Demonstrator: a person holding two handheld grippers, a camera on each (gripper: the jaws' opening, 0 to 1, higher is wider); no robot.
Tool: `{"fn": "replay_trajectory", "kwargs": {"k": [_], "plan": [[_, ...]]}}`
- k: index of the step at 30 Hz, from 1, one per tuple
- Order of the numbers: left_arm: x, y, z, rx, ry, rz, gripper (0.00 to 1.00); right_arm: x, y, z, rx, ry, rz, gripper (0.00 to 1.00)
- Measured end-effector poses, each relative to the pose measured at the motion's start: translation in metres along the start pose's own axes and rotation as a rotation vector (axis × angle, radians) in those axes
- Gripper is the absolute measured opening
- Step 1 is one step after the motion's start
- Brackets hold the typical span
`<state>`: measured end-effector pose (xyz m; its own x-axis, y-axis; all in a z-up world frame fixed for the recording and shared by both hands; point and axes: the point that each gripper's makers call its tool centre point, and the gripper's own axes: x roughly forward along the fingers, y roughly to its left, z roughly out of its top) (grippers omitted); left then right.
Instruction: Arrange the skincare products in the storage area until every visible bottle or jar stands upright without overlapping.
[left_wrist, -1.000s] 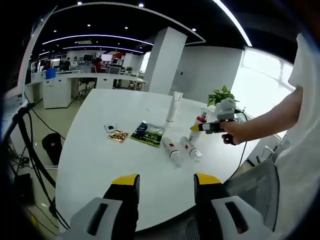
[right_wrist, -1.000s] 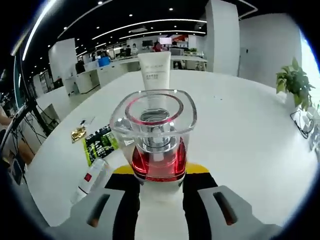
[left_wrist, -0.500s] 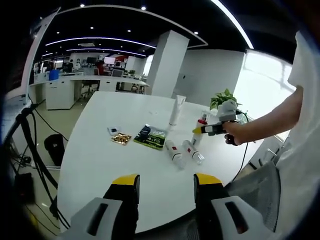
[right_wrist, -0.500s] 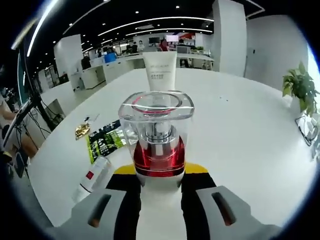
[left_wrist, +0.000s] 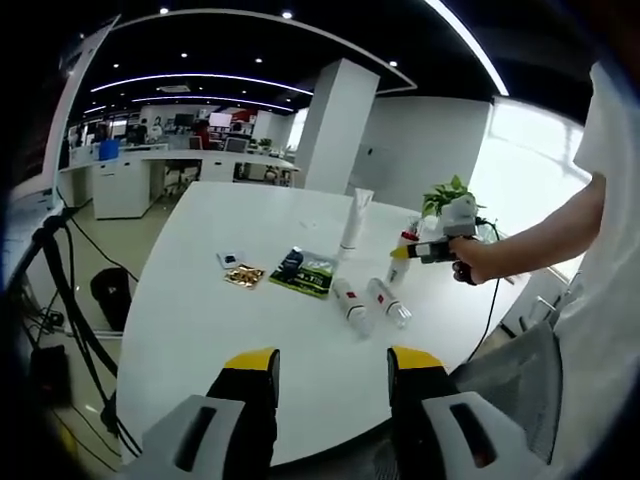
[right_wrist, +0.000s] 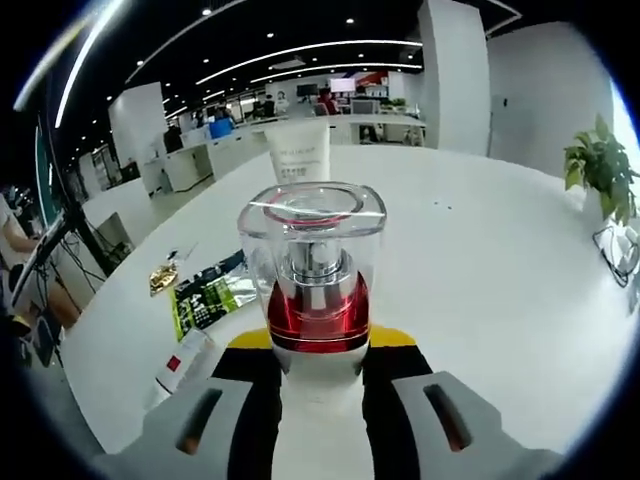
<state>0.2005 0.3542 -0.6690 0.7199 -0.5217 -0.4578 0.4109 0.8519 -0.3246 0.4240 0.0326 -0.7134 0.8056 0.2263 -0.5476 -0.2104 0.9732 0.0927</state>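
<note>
My right gripper is shut on a white pump bottle with a clear cap and red collar, holding it upright. In the left gripper view that bottle stands upright over the table's far right, with the right gripper in a person's hand. Whether its base touches the table I cannot tell. A white tube stands upright behind it. Two white bottles lie on their sides side by side. My left gripper hangs open near the table's front edge, holding nothing.
A green packet, a gold packet and a small card lie on the white table. A potted plant stands at the far edge. Cables and a stand are to the left.
The right gripper has carried the pump bottle slightly up and to the right, away from the lying bottles. The left gripper stays open and has barely moved.
</note>
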Motion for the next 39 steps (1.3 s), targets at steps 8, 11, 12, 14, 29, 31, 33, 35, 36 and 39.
{"fn": "replay_trajectory", "kwargs": {"k": [8,11,12,14,29,31,33,35,36,39], "plan": [[0.001,-0.002,-0.002,-0.008,0.015,-0.006,0.44,-0.001,-0.027,0.020,-0.001,-0.027,-0.018,0.28],[0.001,-0.002,-0.002,-0.008,0.017,-0.003,0.44,0.001,-0.039,0.029,-0.008,-0.035,-0.026,0.28],[0.001,-0.002,-0.002,-0.010,0.019,-0.002,0.44,0.002,-0.042,0.032,-0.007,-0.037,-0.027,0.28],[0.001,-0.002,-0.002,-0.011,0.021,-0.001,0.44,0.002,-0.048,0.037,-0.011,-0.041,-0.036,0.28],[0.002,0.001,-0.002,-0.016,0.033,0.014,0.43,0.014,-0.080,0.057,0.010,-0.063,-0.092,0.28],[0.002,0.001,-0.002,-0.017,0.036,0.012,0.43,0.016,-0.083,0.058,0.013,-0.063,-0.094,0.28],[0.002,0.001,-0.003,-0.016,0.038,0.011,0.43,0.021,-0.084,0.062,0.007,-0.063,-0.098,0.28],[0.002,0.001,-0.003,-0.015,0.040,0.014,0.43,0.024,-0.088,0.064,0.007,-0.063,-0.098,0.28],[0.002,0.001,-0.003,-0.015,0.038,0.015,0.43,0.024,-0.094,0.064,0.008,-0.063,-0.100,0.28],[0.002,0.002,-0.003,-0.015,0.041,0.018,0.43,0.026,-0.094,0.066,0.013,-0.064,-0.103,0.28]]}}
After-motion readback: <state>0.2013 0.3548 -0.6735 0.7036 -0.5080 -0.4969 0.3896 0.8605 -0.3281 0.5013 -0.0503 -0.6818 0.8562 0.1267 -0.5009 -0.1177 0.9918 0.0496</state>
